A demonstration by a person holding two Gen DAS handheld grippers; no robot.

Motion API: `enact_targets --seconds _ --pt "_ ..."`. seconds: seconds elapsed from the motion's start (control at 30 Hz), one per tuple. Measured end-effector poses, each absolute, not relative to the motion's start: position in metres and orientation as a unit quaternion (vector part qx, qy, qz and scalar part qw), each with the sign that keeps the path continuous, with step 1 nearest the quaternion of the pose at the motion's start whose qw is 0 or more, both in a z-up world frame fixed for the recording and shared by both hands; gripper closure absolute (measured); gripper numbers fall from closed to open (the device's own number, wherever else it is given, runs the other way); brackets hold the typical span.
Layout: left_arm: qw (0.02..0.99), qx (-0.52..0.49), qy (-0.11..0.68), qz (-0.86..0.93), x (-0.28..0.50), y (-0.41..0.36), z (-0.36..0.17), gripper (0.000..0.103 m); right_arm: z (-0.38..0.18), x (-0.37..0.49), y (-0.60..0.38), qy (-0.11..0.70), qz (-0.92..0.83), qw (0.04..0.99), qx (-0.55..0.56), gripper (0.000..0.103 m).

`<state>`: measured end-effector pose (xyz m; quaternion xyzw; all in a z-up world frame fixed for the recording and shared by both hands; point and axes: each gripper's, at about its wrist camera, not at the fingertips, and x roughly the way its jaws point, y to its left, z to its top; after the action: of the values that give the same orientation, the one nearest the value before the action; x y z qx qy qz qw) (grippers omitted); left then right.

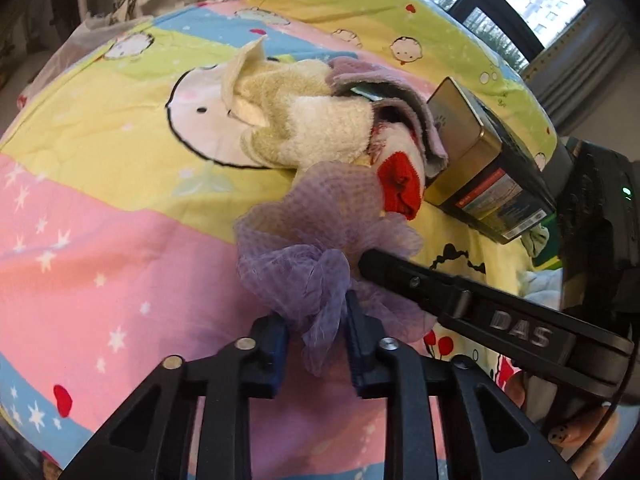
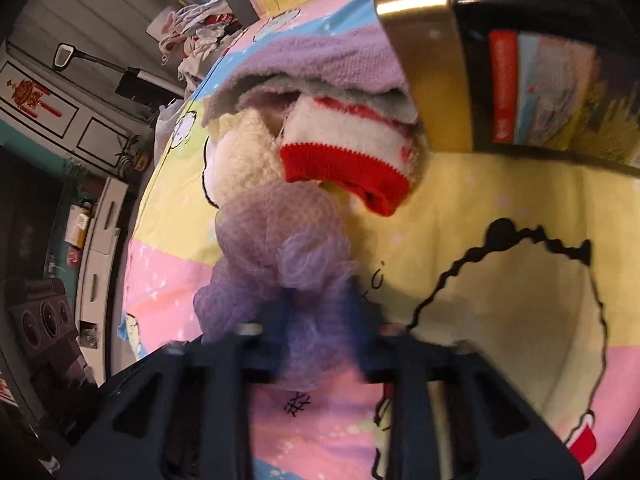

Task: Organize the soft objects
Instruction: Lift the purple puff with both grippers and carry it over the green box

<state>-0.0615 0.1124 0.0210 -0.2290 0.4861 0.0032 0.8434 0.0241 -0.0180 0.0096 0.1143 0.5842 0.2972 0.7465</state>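
Bunching in two places at once, the purple mesh sponge (image 1: 316, 248) lies on the cartoon-print bedspread (image 1: 120, 208), at the near edge of a heap of soft things. The left gripper (image 1: 316, 344) has its blue pads closed on one frill of the mesh, and the right gripper (image 2: 320, 332) is clamped on another part, probably so the loose netting can be lifted clear without dragging the heap. Just behind it sits a red-cuffed sock (image 1: 400, 184), then a cream towel (image 1: 312, 128) and a lilac cloth (image 1: 400, 108). A gold tin (image 1: 472, 136) lies against that cloth, apparently the container for sorting.
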Motion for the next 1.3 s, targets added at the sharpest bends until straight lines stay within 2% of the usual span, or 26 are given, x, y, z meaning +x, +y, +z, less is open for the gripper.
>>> enact_targets --seconds 0.13,0.2,0.33,0.5,1.0,1.3 --pt "0.863 -0.201 0.463 0.006 -0.062 0.104 0.036 0.085 0.013 0.023 -0.023 0.574 0.306 0.746 0.139 0.093" --pt "0.866 -0.224 0.446 -0.02 -0.064 0.102 0.049 0.087 0.018 0.018 -0.029 0.565 0.313 0.744 0.171 0.094" --pt "0.905 -0.145 0.401 -0.003 -0.069 0.081 0.074 0.087 0.048 0.01 -0.043 0.525 0.317 0.771 0.175 0.094" --pt "0.914 -0.121 0.388 -0.026 -0.063 0.061 0.091 0.087 0.071 0.001 -0.069 0.493 0.306 0.793 0.187 0.094" --pt "0.947 -0.036 0.304 -0.1 -0.043 -0.06 0.161 0.087 0.144 0.007 -0.186 0.377 0.235 0.869 0.219 0.093" --pt "0.942 0.002 0.292 -0.165 -0.012 -0.145 0.165 0.087 0.151 0.017 -0.269 0.336 0.138 0.902 0.234 0.093"
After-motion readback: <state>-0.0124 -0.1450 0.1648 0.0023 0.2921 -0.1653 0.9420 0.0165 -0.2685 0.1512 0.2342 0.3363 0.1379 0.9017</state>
